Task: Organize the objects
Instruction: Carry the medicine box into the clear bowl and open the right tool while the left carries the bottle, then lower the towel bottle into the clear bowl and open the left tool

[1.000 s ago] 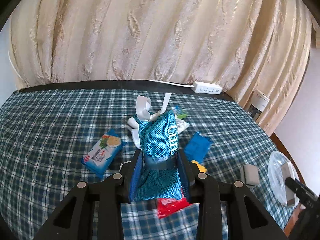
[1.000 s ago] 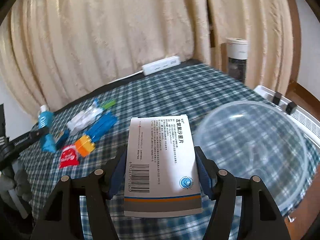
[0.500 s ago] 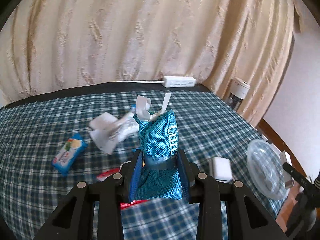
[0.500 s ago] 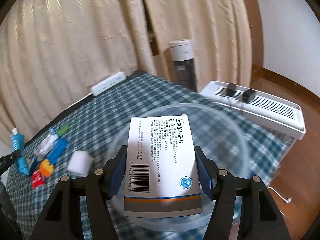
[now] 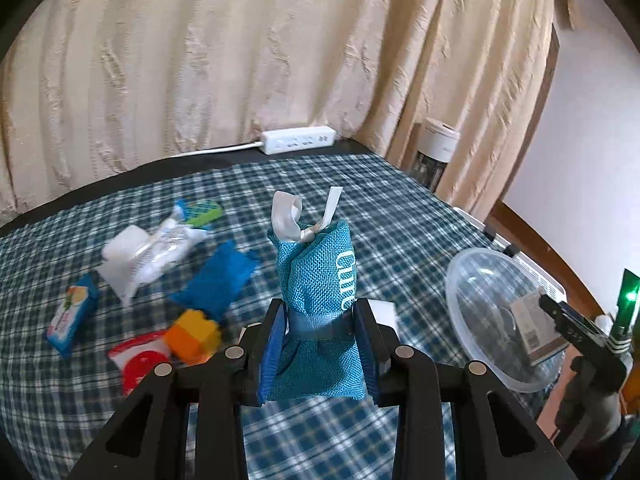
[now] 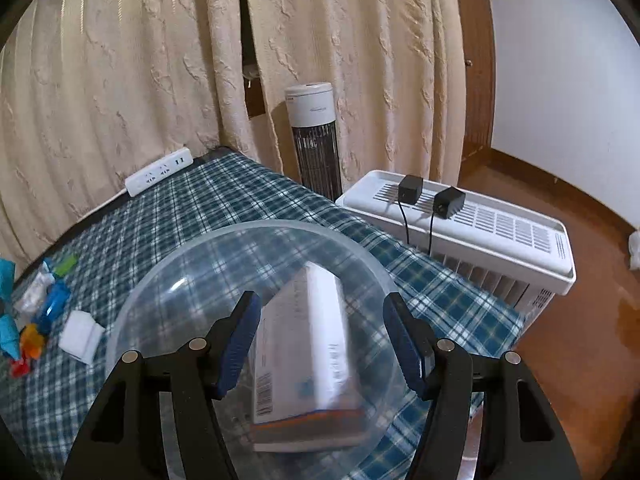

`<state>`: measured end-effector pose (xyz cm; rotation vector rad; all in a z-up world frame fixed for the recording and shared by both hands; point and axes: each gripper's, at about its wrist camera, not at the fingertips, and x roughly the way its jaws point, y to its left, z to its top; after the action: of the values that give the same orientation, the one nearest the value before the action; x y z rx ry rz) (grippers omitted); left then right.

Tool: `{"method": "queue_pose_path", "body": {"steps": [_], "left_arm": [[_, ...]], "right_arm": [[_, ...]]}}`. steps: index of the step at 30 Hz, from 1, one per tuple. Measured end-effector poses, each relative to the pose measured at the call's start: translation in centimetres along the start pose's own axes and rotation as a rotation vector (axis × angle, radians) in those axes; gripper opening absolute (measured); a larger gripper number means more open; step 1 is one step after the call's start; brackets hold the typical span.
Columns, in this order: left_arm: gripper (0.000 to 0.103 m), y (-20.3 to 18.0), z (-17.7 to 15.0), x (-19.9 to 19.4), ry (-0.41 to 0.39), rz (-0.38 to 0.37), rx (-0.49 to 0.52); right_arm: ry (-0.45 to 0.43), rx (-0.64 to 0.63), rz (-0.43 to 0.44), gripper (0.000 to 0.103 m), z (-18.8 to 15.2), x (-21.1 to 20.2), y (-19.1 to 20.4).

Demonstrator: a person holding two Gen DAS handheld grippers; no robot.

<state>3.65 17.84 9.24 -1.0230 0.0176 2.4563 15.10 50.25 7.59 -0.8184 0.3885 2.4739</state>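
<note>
Pads on my left gripper (image 5: 320, 320) are clamped tight on a teal woven pouch (image 5: 316, 280), biting it across its waist so it stands upright between them. A pale ribbon (image 5: 286, 216) knots its neck. White lettering runs up its side, and I can't read it surely from here. The pouch is in the air, left of the clear plastic bowl (image 6: 180, 292), above the checked tablecloth (image 6: 224, 208).

Over to the right gripper (image 6: 322, 312): its jaws stand partly apart and grip nothing. The white medicine box (image 6: 308, 352) sits tilted inside the bowl, below the pads, with a gap showing at the right pad. It's blurred. I make out a barcode near its lower left corner and an orange stripe along its base, but the small print is unreadable.

Both grippers slant downward, the right one aimed straight into the bowl.

Just left of the bowl lies a white block (image 6: 82, 336). Further left are an orange brick (image 5: 192, 334), a red packet (image 5: 140, 360), a blue packet (image 5: 218, 276) and a blue snack pack (image 5: 70, 320). Beyond the bowl, at the cloth's far edge, is a white power strip (image 6: 158, 172). Right of the bowl, off the table, are a white slatted appliance (image 6: 480, 224) and a tower fan (image 6: 314, 136).
</note>
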Motion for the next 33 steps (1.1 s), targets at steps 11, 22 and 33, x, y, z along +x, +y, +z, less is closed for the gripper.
{"method": "queue_pose_path", "body": {"steps": [11, 22, 33], "left_arm": [[0.037, -4.7, 0.8, 2.8, 0.057, -0.060, 0.069], [0.037, -11.2, 1.4, 5.2, 0.100, -0.158, 0.187], [0.037, -14.7, 1.3, 7.4, 0.150, -0.209, 0.244]], "right_arm": [[-0.005, -0.006, 0.025, 0.065, -0.4, 0.5, -0.8], [0.020, 0.077, 0.132, 0.065, -0.8, 0.1, -2.1], [0.026, 0.084, 0.159, 0.065, -1.0, -0.1, -2.1]]}}
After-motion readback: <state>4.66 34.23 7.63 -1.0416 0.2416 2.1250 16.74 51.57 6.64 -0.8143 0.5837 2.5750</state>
